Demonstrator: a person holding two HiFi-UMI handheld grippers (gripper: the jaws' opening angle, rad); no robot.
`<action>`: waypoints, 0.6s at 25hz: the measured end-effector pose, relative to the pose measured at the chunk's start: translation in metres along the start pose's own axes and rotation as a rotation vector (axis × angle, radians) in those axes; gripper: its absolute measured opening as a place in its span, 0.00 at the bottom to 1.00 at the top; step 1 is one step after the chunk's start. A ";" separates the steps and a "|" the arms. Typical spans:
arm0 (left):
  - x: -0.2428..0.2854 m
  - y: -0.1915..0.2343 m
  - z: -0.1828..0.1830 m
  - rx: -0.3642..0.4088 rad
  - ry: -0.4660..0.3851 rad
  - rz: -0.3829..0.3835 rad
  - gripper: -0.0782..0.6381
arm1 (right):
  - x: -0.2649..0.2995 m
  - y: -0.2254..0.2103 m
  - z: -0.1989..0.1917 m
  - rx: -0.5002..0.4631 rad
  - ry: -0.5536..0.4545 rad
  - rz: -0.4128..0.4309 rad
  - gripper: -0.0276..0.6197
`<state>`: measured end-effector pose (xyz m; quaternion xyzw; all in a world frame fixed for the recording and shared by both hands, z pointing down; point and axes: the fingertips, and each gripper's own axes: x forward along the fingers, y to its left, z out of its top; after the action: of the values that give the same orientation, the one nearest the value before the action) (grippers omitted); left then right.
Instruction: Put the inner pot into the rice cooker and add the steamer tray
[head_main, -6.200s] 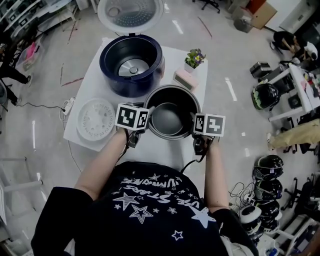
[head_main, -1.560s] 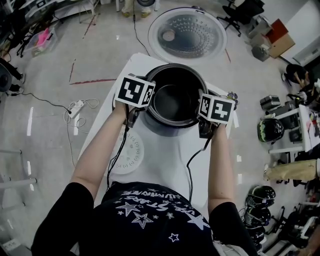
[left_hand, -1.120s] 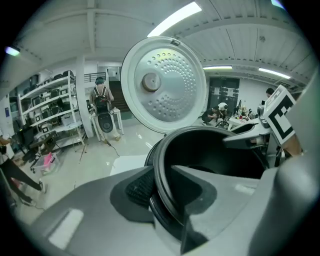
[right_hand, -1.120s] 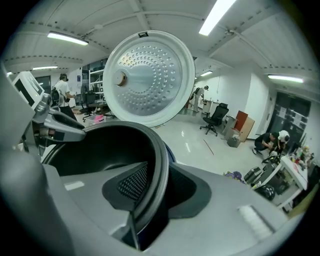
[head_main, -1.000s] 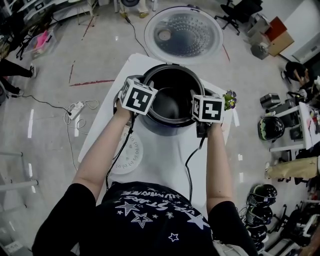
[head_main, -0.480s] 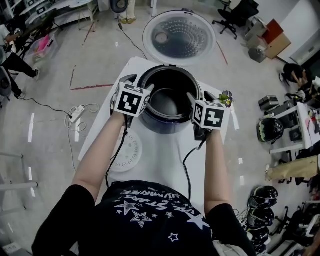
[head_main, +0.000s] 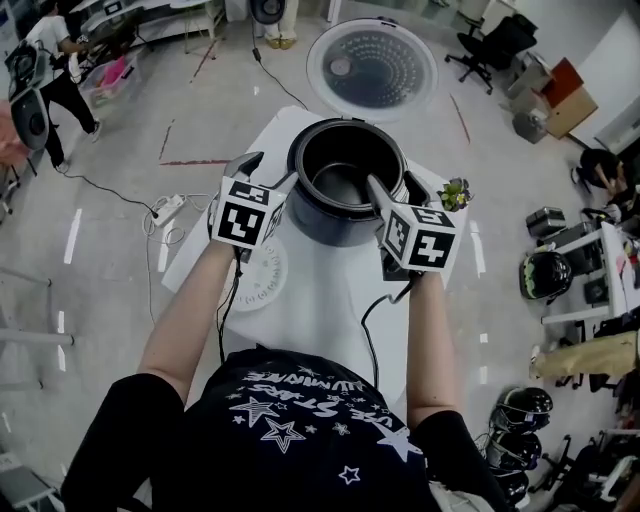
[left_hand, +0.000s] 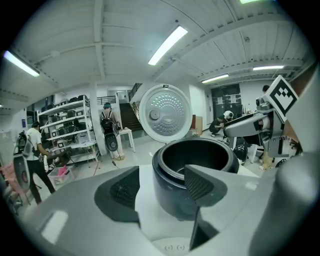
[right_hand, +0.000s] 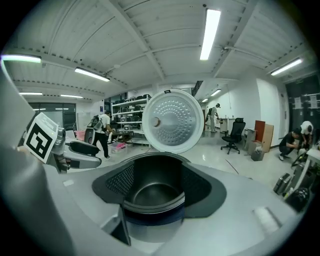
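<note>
The dark inner pot (head_main: 343, 180) sits inside the navy rice cooker (head_main: 335, 225) at the far end of the white table (head_main: 320, 300). The cooker's round lid (head_main: 372, 68) stands open behind it. My left gripper (head_main: 265, 172) is open, just left of the cooker and apart from it. On the cooker's right, my right gripper (head_main: 392, 190) is open close to the rim. The white steamer tray (head_main: 262, 275) lies flat on the table below the left gripper. The cooker (left_hand: 195, 160) shows beyond the open left gripper (left_hand: 162, 185). The pot (right_hand: 152, 192) shows between the fingers of the open right gripper (right_hand: 157, 187).
A small potted plant (head_main: 455, 193) stands at the table's right edge, beside the cooker. Cables hang from both grippers toward my body. A power strip (head_main: 168, 208) lies on the floor to the left. Helmets and shelves stand at the right, and people stand at the far left.
Both grippers carried the pot from the near table into the cooker. In the last half second they let go of the rim and drew back toward me.
</note>
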<state>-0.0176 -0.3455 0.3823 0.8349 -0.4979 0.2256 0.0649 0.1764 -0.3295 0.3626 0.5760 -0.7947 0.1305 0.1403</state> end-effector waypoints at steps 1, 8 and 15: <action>-0.010 -0.001 -0.003 -0.005 -0.009 0.019 0.50 | -0.005 0.008 0.000 -0.004 -0.009 0.021 0.54; -0.073 -0.014 -0.043 -0.049 -0.024 0.129 0.45 | -0.036 0.059 -0.024 -0.028 -0.017 0.154 0.53; -0.128 -0.040 -0.111 -0.136 0.041 0.241 0.38 | -0.059 0.098 -0.065 -0.056 0.025 0.300 0.52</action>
<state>-0.0689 -0.1858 0.4292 0.7580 -0.6071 0.2145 0.1038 0.1054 -0.2239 0.3965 0.4450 -0.8733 0.1348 0.1452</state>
